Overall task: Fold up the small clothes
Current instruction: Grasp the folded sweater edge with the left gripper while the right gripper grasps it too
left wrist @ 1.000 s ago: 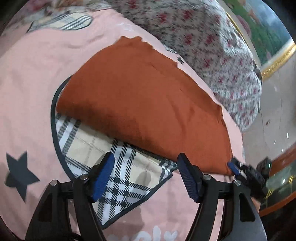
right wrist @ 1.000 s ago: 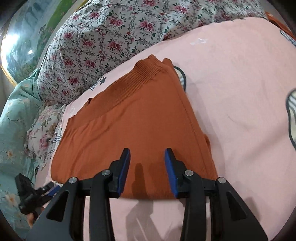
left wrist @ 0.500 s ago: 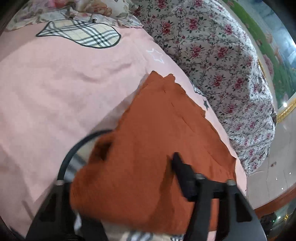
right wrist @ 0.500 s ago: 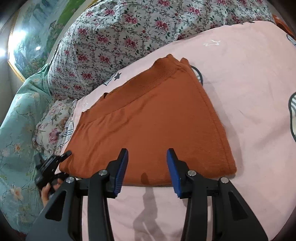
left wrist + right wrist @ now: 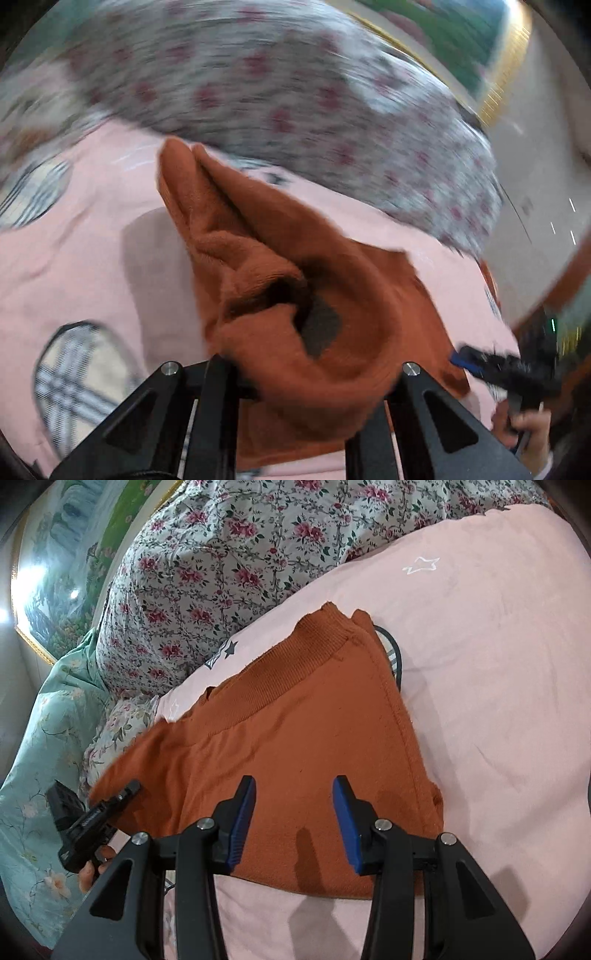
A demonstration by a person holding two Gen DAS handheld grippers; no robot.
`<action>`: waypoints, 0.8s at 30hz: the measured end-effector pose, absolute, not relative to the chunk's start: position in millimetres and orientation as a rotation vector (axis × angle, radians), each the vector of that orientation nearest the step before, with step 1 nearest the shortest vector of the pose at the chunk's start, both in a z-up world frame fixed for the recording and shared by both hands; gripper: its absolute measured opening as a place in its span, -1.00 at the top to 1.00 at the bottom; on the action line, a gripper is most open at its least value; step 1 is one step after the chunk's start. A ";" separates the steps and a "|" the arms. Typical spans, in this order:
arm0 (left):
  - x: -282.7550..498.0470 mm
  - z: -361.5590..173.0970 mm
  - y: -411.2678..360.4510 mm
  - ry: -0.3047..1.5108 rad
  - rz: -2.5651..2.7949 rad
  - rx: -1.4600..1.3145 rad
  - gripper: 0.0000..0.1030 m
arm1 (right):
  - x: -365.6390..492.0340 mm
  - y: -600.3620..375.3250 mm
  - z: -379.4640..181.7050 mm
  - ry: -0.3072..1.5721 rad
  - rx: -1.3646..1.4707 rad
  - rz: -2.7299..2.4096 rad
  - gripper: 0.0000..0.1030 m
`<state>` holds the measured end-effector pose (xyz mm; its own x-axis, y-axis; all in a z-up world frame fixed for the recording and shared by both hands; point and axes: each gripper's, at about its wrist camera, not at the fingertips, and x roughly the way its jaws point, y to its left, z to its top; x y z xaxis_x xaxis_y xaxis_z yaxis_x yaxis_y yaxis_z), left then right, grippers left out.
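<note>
In the left wrist view the rust-orange knit garment (image 5: 295, 295) fills the centre of the frame, bunched into deep folds and lifted off the pink bedspread (image 5: 85, 258). The left gripper (image 5: 310, 373) sits at the bottom centre; cloth drapes over and between its black arms and hides the fingers, so whether they are clamped on the fabric cannot be told from this view. The picture is blurred toward the top, where a grey floral quilt (image 5: 295, 92) crosses the frame. At the lower right the right gripper (image 5: 476, 363) appears, its blue tip touching the garment's edge, held by a hand (image 5: 524, 424).

In the right wrist view the same garment (image 5: 295, 738) lies mostly flat in the middle of the frame on the pink bedspread (image 5: 498, 664), its ribbed waistband (image 5: 280, 675) running toward the upper centre. The right gripper (image 5: 293, 821) hovers at the bottom centre over the garment's near edge, its blue-padded fingers (image 5: 345, 823) spread apart with nothing between them. At the lower left the left gripper (image 5: 125, 792) meets the garment's left corner, which looks raised and blurred. The floral quilt (image 5: 240, 554) fills the upper part, with a teal flowered sheet (image 5: 37, 757) along the left edge.
</note>
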<state>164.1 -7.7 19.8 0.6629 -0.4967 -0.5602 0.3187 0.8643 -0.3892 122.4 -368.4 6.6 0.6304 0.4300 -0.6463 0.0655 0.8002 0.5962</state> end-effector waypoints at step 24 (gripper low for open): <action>118.1 -25.0 -124.0 0.723 -0.617 0.163 0.69 | 299.0 -234.1 -23.7 1.147 0.414 0.504 0.10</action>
